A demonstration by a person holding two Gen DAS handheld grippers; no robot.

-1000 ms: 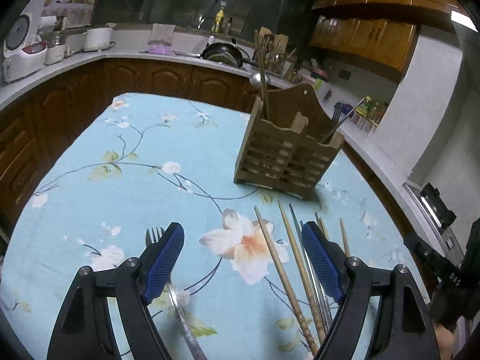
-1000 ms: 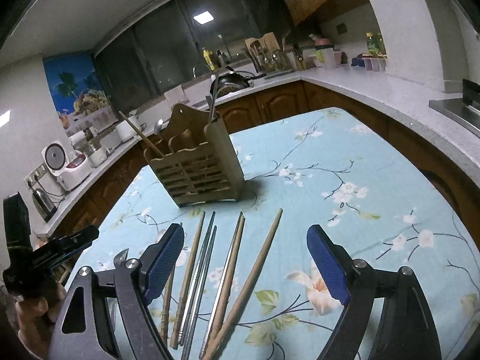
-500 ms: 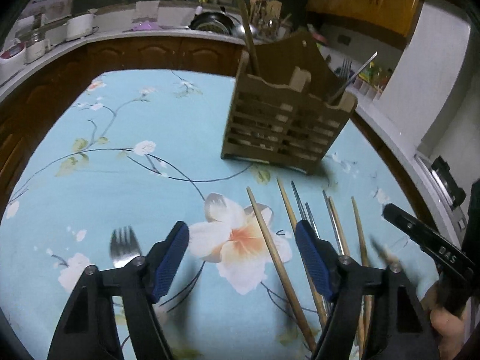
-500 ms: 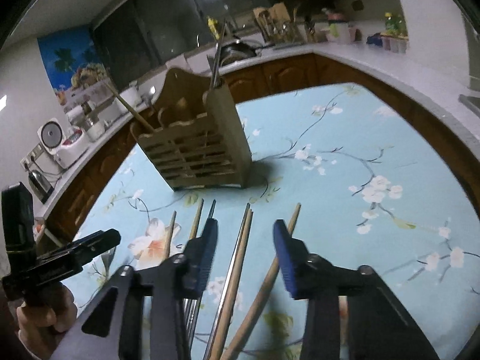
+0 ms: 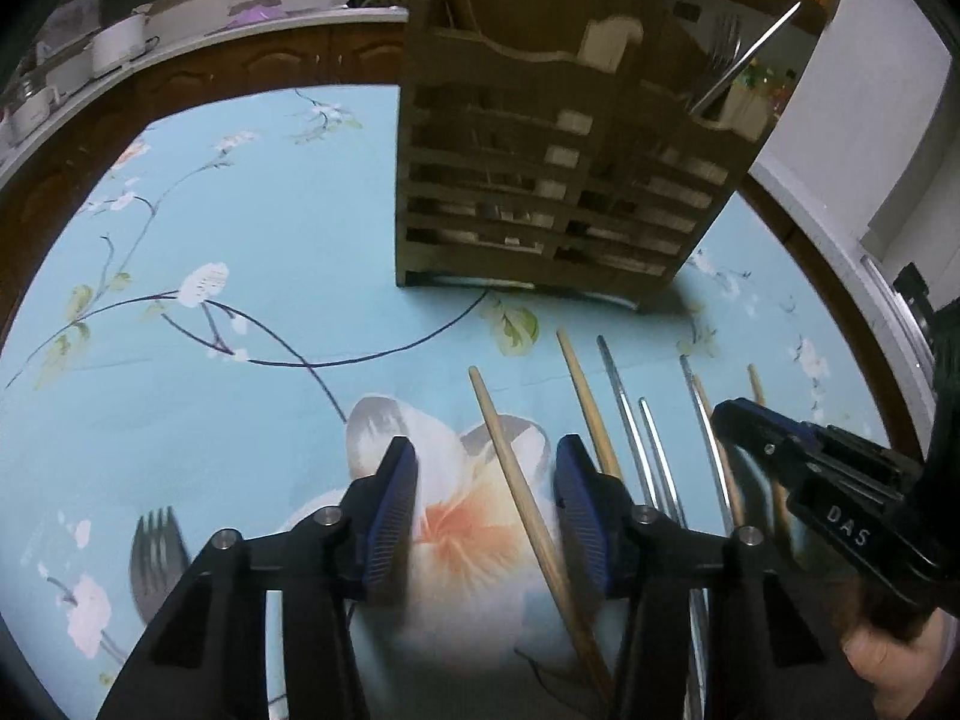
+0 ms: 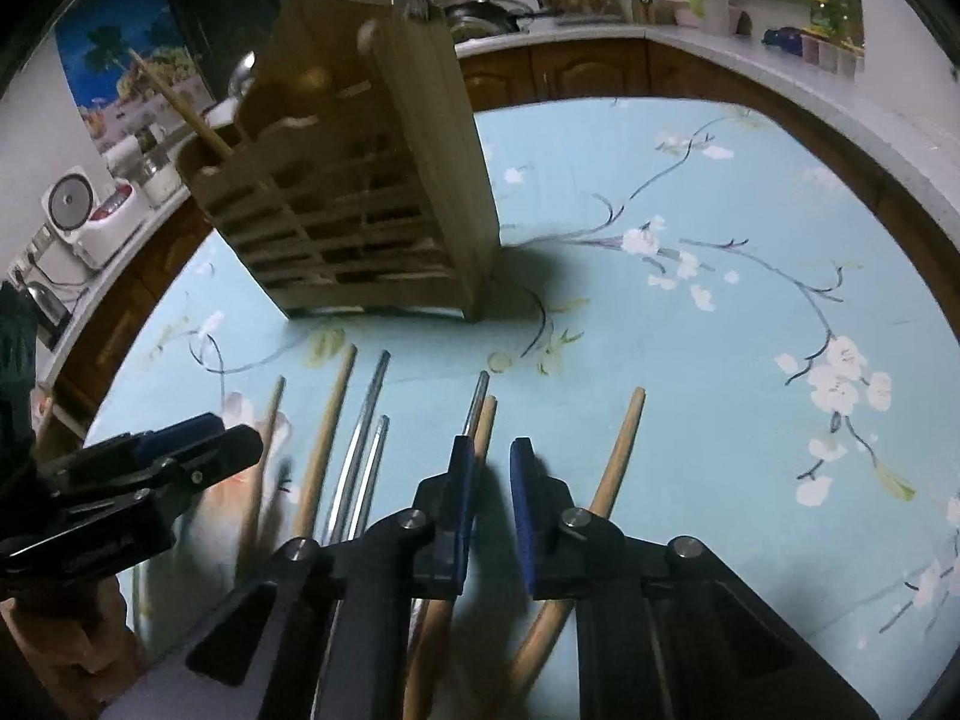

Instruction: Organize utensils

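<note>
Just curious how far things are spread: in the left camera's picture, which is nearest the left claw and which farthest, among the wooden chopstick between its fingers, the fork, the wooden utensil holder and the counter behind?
1. Wooden chopstick: lies between the left claw fingers.
2. Fork: on the tablecloth, just left.
3. Wooden utensil holder: standing ahead, mid-table.
4. Counter: beyond the table.

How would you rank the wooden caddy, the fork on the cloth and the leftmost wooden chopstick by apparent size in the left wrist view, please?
1. Wooden caddy, by far the largest.
2. Leftmost wooden chopstick, long but thin.
3. Fork, smallest; its handle is hidden behind the left tongs, so this ranking is uncertain.
</note>
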